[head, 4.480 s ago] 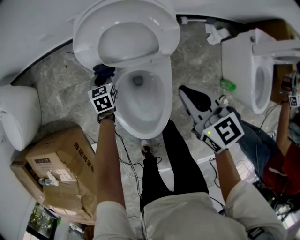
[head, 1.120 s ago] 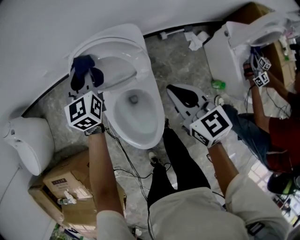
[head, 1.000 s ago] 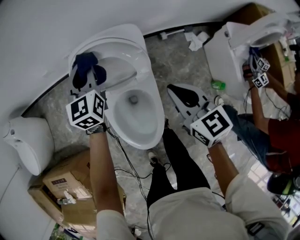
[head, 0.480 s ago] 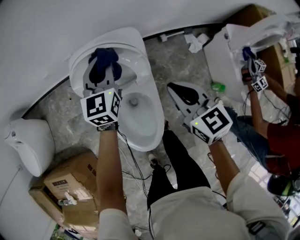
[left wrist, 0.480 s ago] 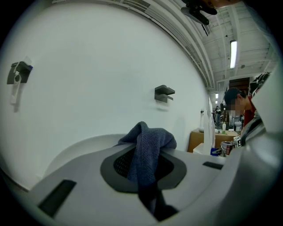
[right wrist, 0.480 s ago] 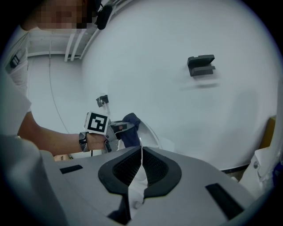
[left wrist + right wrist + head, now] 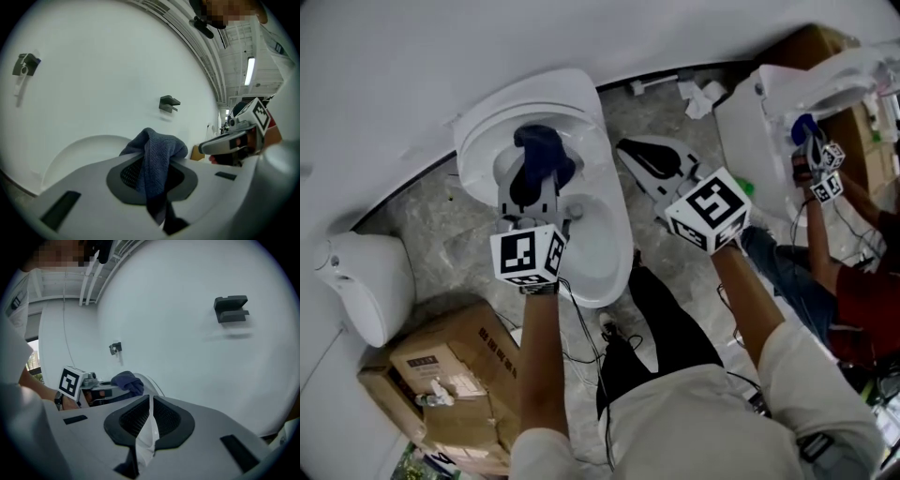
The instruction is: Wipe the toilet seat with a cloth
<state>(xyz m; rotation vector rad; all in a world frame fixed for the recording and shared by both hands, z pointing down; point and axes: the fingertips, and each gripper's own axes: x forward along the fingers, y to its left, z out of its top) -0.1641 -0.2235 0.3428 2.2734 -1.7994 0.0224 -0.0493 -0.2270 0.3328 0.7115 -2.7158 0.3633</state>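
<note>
Wiping looks under way rather than finished: the left gripper (image 7: 531,180) pinches the dark blue cloth (image 7: 540,150) up against the raised toilet seat (image 7: 484,141), though contact is unclear. The right gripper (image 7: 628,150), jaws pressed together, hangs idle beside the bowl (image 7: 602,236). How much of the seat is left, I cannot judge.

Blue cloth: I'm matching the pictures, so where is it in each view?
Head view: cloth upper left of centre, in the left claw.
Left gripper view: centre, between the jaws.
Right gripper view: left of centre, low.
Shared landmark: white toilet lid by the cloth.
</note>
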